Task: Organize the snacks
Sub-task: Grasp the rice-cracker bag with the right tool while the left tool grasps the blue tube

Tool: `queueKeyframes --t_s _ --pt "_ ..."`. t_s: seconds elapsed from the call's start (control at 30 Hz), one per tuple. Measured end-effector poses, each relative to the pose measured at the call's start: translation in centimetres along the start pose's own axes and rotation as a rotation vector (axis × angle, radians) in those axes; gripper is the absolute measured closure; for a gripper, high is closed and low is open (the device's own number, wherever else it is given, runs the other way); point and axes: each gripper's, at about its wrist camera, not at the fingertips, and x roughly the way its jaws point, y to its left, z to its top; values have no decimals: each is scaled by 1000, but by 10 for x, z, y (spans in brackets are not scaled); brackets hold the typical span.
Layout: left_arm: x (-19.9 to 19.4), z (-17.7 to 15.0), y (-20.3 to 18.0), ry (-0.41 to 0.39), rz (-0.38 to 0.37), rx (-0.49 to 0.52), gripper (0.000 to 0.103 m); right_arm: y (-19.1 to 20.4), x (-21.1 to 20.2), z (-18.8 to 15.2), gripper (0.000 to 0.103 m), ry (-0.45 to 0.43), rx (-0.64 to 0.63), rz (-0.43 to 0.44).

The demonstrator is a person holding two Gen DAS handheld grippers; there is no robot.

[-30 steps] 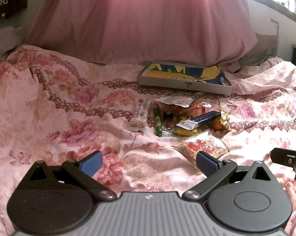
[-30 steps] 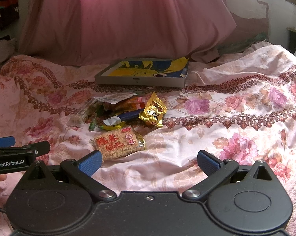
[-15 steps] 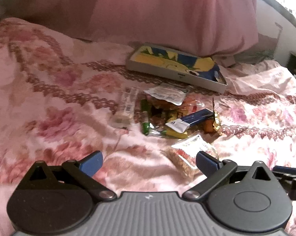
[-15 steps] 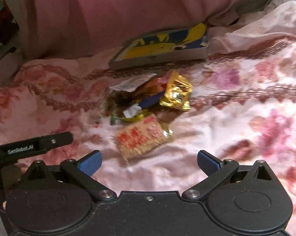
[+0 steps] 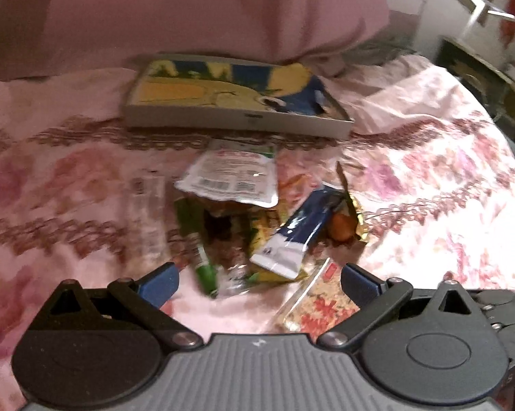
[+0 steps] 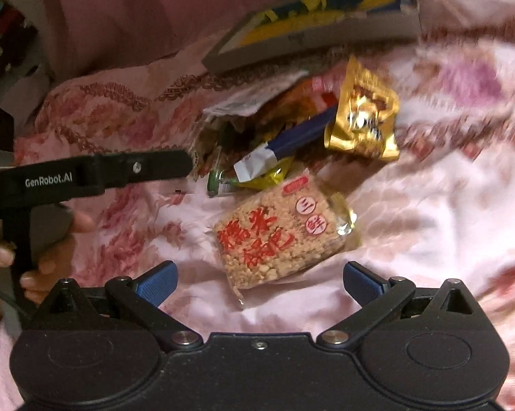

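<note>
A heap of snack packets lies on the floral bedspread. In the left wrist view a white pouch [image 5: 235, 179], a blue-and-white stick pack [image 5: 296, 236], a green tube [image 5: 202, 260] and a clear long pack [image 5: 147, 215] lie just ahead of my open left gripper [image 5: 257, 279]. The rice-cracker pack with red writing [image 6: 281, 236] sits right in front of my open right gripper [image 6: 259, 279], between its fingers' line and the pile. A gold packet [image 6: 363, 120] leans at the pile's right. A shallow yellow-and-blue box [image 5: 230, 96] lies behind the heap.
A pink curtain [image 5: 188, 10] hangs behind the box. The left tool's black arm and a hand [image 6: 45, 236] holding it show at the left of the right wrist view. Dark furniture [image 5: 480, 78] stands at the far right by a window.
Both grippers have moved forward and down toward the heap, which now looks much larger. The rice-cracker pack now lies close before the right gripper. Both stay open.
</note>
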Motion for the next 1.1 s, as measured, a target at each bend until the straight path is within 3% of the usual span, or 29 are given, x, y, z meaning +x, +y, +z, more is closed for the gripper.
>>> queueKeyframes --t_s 0.17,0.43,0.57,0.63,0.8,0.9,1.1 --pt "24 14 1 -3 -100 74 0 -9 16 2 1 26 80 26" --pt "64 31 -13 78 -211 226 6 -15 26 -1 1 -2 135 22" --pt "83 43 -21 116 -239 245 15 -16 22 -3 15 -34 140 7" --pt "90 46 -24 141 -251 259 26 -19 19 -4 21 -44 159 2" --pt "104 46 -40 183 -236 355 43 -32 7 -4 50 -78 222 12" --pt "108 48 -48 203 -201 407 49 -39 -2 -2 60 -108 255 33" --pt "118 57 -52 260 -107 440 64 -35 -3 -1 60 -114 214 76"
